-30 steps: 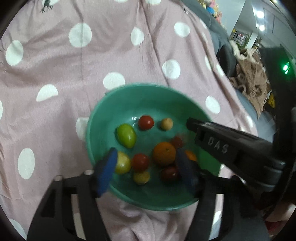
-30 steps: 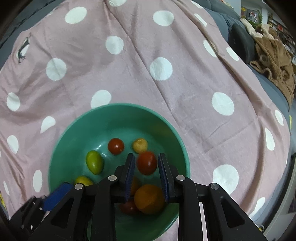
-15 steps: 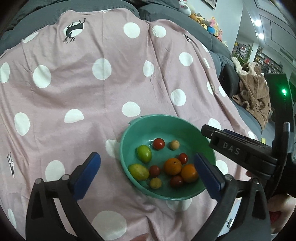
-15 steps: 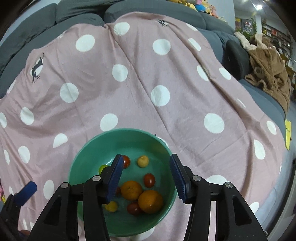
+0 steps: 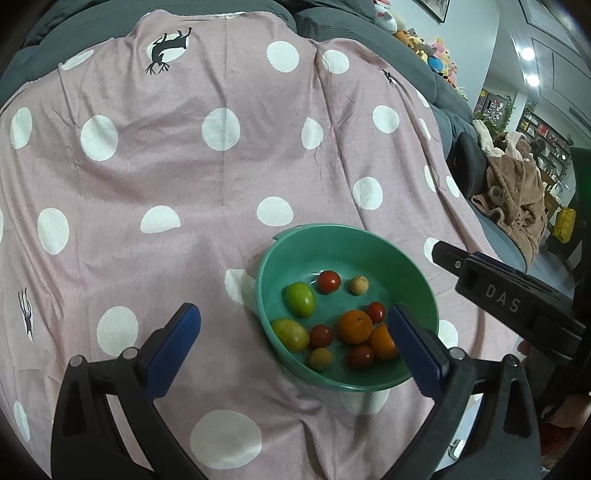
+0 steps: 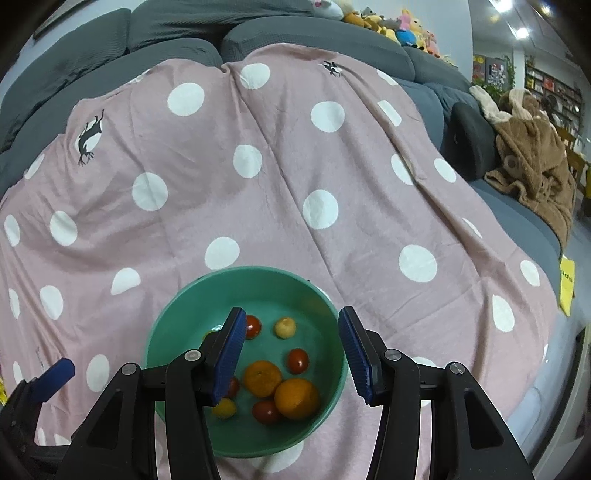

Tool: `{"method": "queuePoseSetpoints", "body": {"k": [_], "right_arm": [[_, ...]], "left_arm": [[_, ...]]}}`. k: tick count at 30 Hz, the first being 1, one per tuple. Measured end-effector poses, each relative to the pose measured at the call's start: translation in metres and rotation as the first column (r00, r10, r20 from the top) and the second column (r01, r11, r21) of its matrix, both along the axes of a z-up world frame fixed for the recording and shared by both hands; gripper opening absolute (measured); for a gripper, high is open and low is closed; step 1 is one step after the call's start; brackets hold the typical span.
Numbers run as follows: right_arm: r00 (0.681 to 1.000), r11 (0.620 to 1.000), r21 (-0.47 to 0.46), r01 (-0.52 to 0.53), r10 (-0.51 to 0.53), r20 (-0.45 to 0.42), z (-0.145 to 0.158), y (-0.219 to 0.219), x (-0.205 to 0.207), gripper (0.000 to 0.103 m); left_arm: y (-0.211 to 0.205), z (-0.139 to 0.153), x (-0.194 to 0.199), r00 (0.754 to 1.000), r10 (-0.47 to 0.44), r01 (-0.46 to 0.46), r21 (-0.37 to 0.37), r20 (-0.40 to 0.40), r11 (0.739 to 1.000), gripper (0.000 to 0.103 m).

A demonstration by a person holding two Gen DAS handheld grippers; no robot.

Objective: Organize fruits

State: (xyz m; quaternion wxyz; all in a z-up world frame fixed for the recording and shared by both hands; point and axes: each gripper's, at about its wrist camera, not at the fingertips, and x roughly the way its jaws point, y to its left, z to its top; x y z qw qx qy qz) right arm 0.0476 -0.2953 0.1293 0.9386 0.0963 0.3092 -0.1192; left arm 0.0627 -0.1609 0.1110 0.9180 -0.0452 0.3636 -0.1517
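A green bowl (image 5: pixel 406 258) sits on a pink polka-dot blanket (image 5: pixel 184 166) and holds several small fruits: two oranges (image 5: pixel 355 326), red tomatoes (image 5: pixel 328 281), a green fruit (image 5: pixel 300 298) and yellowish ones. My left gripper (image 5: pixel 295 339) is open and empty, raised above the bowl's near left side. My right gripper (image 6: pixel 291 350) is open and empty, held above the bowl (image 6: pixel 177 325), whose oranges (image 6: pixel 297 398) show between its fingers. The right gripper's body (image 5: pixel 509 306) shows at the right of the left wrist view.
The blanket covers a grey sofa (image 6: pixel 166 33). A brown plush robe (image 6: pixel 532 166) lies on the sofa at the right. Stuffed toys (image 6: pixel 399 26) line the sofa back. A yellow tag (image 6: pixel 567 288) hangs at the right edge.
Both grippers have pulled up and back from the bowl. The right gripper opened from nearly shut around a red tomato, which now lies in the bowl. The left gripper opened wider.
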Motion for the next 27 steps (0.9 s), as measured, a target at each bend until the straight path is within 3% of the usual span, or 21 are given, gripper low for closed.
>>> {"method": "queuePoseSetpoints", "body": {"k": [27], "right_arm": [[1.000, 1.000, -0.026, 0.012, -0.012, 0.004, 0.0038, 0.0001, -0.0042, 0.053]], "left_arm": [[-0.0017, -0.0038, -0.0047, 1.000, 0.002, -0.002, 0.031, 0.009, 1.000, 0.101]]}}
